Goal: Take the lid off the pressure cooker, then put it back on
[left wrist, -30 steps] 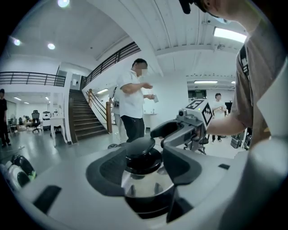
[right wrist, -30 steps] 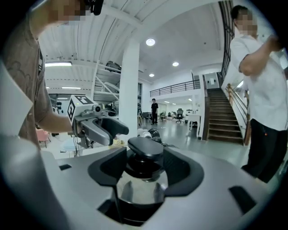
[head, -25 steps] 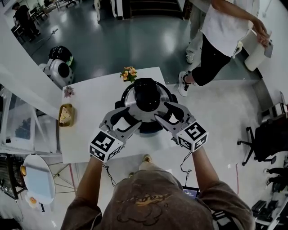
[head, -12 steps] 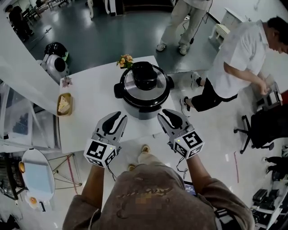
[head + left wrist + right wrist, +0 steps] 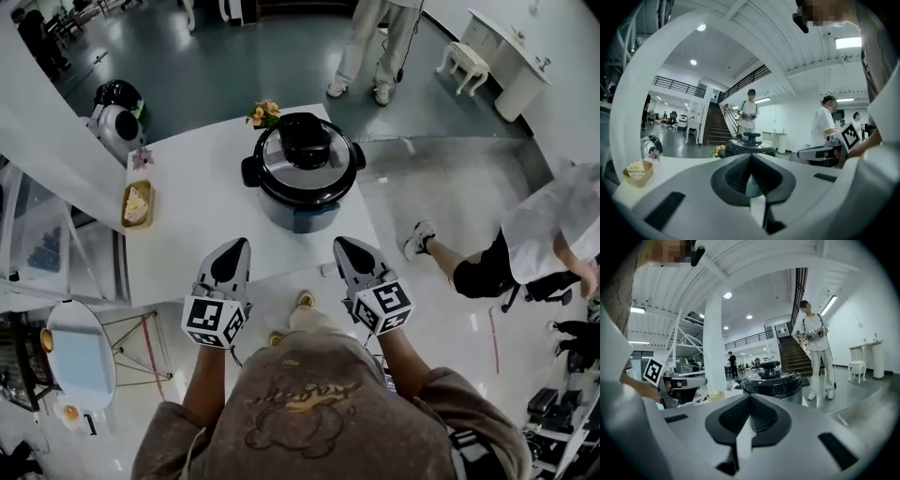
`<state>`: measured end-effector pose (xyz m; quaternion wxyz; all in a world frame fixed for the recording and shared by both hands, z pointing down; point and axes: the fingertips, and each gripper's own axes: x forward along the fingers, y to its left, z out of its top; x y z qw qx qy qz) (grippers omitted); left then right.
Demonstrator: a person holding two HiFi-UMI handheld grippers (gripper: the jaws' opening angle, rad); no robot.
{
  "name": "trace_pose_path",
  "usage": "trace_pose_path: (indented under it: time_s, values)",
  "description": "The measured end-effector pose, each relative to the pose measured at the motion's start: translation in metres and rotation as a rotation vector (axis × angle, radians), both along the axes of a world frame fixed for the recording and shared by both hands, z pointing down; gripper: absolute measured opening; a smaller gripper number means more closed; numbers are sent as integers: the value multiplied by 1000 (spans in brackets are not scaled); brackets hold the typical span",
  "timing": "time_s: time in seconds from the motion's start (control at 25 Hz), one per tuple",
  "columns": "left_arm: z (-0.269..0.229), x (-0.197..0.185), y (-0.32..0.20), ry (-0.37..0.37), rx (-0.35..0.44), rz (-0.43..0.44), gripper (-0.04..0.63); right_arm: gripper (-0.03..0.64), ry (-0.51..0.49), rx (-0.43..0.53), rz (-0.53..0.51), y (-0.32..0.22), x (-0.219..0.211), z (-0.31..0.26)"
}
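Note:
The silver pressure cooker (image 5: 302, 183) stands at the far middle of the white table (image 5: 192, 230), and its lid with a black knob (image 5: 305, 141) sits on it. My left gripper (image 5: 235, 243) and right gripper (image 5: 343, 243) hang side by side over the table's near edge, well short of the cooker. Their jaws have just been closing, and both are shut with nothing between them. The left gripper view shows the shut left gripper (image 5: 750, 155) with the cooker (image 5: 749, 146) beyond it. The right gripper view shows the shut right gripper (image 5: 750, 396) below the cooker (image 5: 774, 381).
A small dish with a cake slice (image 5: 136, 206) lies at the table's left edge. A flower posy (image 5: 265, 113) stands behind the cooker. A person (image 5: 370, 37) stands beyond the table and another bends down at the right (image 5: 553, 234). A round side table (image 5: 80, 366) is at lower left.
Both grippers have drawn back from the cooker's sides toward the near table edge, and their jaws have gone from open to shut. The lid stays on the cooker.

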<state>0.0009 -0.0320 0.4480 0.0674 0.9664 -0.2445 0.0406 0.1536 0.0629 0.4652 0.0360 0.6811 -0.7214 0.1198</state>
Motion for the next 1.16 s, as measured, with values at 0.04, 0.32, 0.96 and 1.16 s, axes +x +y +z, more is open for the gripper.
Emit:
trace_pose_path:
  time_s: [0.04,0.32,0.96,1.16]
  values:
    - [0,-2,0,4,-3,-5,5,-5,2,2,8,1,0,0]
    - [-2,-8,-2,35,-30,-40,5,-5,13,10,22,1,1,-3]
    - [-3,4,-1,53,-47,-22,5,-5,18,12,24,-4,5,-2]
    - [-4,5,-2,49,-48,-16,5,-5,17,10,25,-4,5,-3]
